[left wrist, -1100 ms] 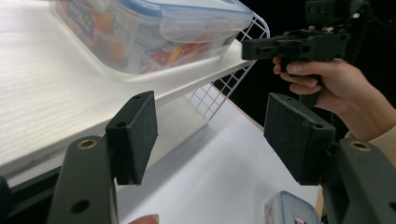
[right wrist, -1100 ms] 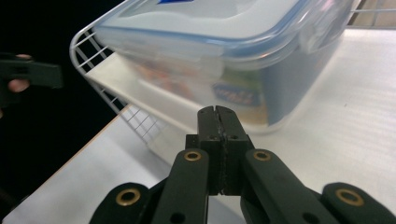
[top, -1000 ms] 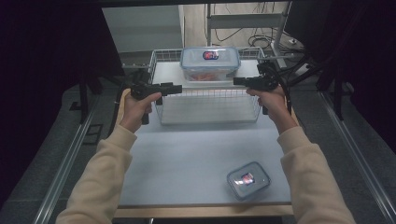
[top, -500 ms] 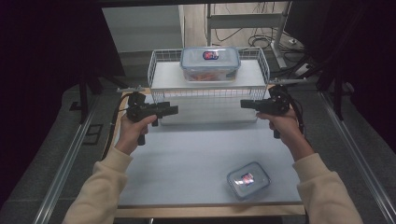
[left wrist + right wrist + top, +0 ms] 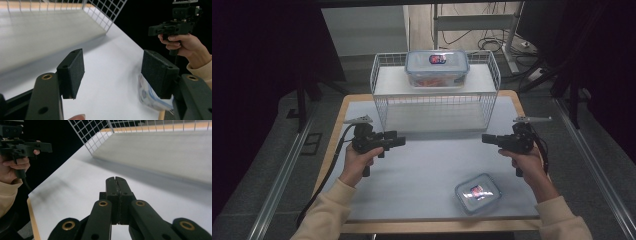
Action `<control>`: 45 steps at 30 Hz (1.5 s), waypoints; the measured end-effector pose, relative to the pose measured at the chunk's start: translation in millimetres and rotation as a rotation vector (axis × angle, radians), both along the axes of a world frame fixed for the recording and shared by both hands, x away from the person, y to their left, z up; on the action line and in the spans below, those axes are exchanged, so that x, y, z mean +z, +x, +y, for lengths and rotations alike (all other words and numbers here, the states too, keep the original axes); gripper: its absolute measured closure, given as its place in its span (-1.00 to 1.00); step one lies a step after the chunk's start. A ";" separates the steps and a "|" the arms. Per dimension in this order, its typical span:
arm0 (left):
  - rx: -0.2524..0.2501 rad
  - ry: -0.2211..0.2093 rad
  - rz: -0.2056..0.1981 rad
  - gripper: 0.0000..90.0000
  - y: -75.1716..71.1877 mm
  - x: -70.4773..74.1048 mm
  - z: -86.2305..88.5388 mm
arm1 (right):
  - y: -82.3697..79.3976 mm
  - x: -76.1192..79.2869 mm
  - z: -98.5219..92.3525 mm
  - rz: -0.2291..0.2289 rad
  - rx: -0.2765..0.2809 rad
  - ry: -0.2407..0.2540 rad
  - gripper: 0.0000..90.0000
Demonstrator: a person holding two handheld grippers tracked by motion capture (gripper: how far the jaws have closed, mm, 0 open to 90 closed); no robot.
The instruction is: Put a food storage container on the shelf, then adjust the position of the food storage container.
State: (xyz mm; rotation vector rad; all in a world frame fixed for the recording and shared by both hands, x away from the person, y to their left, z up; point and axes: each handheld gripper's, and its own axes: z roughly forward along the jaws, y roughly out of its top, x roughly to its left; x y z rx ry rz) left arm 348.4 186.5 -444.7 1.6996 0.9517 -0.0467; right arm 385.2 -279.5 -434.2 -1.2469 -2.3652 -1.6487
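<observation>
Small container (image 5: pixel 478 193) lid label: red and blue, seemingly unreadable.

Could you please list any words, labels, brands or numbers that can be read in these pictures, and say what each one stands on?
No text can be read.
Large lidded container on the wire rack: a red and blue sticker on its lid, too small to read.
Small container at the table's near edge: a like sticker, blurred.
In the left gripper view, its print is blurred too.
</observation>
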 end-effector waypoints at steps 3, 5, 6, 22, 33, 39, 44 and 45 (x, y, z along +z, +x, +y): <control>-0.001 0.020 0.007 -0.24 -5.1 -7.8 -0.4 | -8.1 -10.6 -6.2 0.004 -0.005 -0.016 0.99; -0.003 0.028 0.015 -0.24 -8.6 -13.7 -1.5 | -12.0 -18.0 -11.9 0.020 -0.008 -0.011 0.99; -0.008 0.031 0.018 -0.24 -9.9 -16.7 -2.1 | -13.5 -21.4 -14.7 0.027 -0.012 -0.012 0.99; -0.006 0.088 0.033 -0.27 -25.8 -39.6 -8.9 | -24.1 -33.5 -18.5 0.028 -0.008 -0.060 0.99; -0.011 0.114 0.042 -0.30 -26.3 -45.9 -11.6 | -45.8 -30.1 -35.6 0.007 -0.024 -0.073 0.99; 0.002 0.125 0.057 -0.30 -24.7 -52.4 -11.0 | -66.1 -27.2 -41.7 -0.017 -0.008 -0.083 0.99; 0.000 0.137 0.073 -0.30 -22.5 -58.4 -11.6 | -89.9 -32.0 -38.7 -0.016 0.047 -0.102 0.99; 0.001 0.137 0.074 -0.30 -22.3 -58.4 -11.4 | -95.0 -32.9 -37.8 -0.015 0.060 -0.102 0.99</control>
